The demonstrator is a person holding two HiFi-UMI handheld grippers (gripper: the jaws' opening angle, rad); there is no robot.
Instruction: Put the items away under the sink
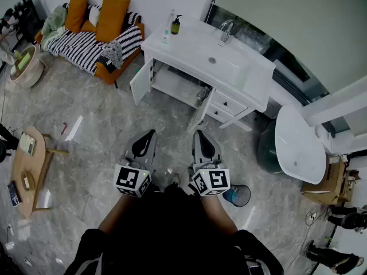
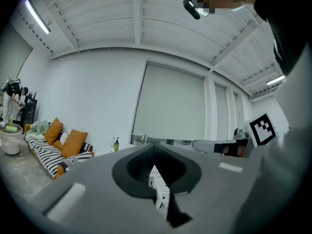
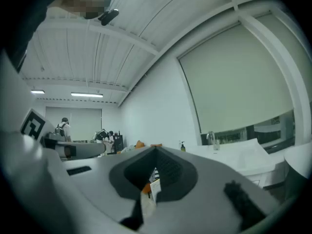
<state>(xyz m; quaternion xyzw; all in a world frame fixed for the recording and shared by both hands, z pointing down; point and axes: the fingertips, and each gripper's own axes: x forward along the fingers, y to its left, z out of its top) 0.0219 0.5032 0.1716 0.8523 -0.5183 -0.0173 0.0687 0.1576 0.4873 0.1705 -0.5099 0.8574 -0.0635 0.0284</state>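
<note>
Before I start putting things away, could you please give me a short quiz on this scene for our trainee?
1. True or false: both cabinet doors under the sink stand open.
2. The two bottles stand: A on the countertop end nearest the sofa; B inside the cabinet; C on the floor.
3. What do the left gripper and right gripper hold?
Key: 1 true; 2 A; 3 nothing, both are shut and empty.
</note>
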